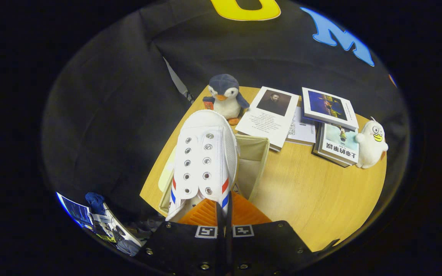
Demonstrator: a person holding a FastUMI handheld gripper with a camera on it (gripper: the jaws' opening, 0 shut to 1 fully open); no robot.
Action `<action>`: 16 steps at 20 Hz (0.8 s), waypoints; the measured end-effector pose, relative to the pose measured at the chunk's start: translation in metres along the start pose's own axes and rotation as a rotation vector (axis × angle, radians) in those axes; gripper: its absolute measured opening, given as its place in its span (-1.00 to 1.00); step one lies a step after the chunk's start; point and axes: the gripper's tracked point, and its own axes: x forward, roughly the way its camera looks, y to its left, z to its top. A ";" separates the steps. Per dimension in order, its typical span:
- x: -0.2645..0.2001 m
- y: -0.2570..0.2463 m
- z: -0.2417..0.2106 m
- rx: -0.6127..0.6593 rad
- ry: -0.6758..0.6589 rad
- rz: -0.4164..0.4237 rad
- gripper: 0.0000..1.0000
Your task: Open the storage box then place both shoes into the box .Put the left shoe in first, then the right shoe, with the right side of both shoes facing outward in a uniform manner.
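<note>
A white lace-less sneaker (205, 161) with red and blue side stripes hangs in front of me, toe pointing away. My gripper (225, 214) is shut on the sneaker's heel rim, the two fingers pressed close together. Below and behind the shoe stands the open beige fabric storage box (252, 165) on the round wooden table (313, 199). The shoe is above the box's left part; I cannot tell whether it touches the box. Most of the box's inside is hidden by the shoe.
Beyond the box stand a penguin plush (225, 97), a leaning booklet (269, 117), stacked books (332, 126) and a white duck plush (372, 143). The table's left edge runs close beside the box. Clutter (102, 224) lies on the floor to the left.
</note>
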 end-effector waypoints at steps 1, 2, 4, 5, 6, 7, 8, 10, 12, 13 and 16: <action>0.006 -0.001 -0.003 -0.006 0.007 0.001 -0.99; 0.007 0.004 -0.004 -0.014 0.014 0.002 -0.99; 0.014 0.010 -0.004 -0.030 0.028 -0.008 -0.99; 0.019 0.013 -0.005 -0.034 0.033 -0.003 -0.99; 0.021 0.019 -0.003 -0.025 0.025 0.024 -0.88; 0.021 0.018 0.000 -0.027 0.007 0.021 -0.52; 0.015 0.015 0.006 -0.033 -0.017 0.014 -0.15; 0.000 0.002 0.019 -0.043 -0.076 -0.023 0.50; -0.018 -0.013 0.029 -0.049 -0.142 -0.059 0.73; -0.027 -0.019 0.032 -0.048 -0.178 -0.065 0.73; -0.062 -0.038 0.039 -0.032 -0.291 -0.086 0.91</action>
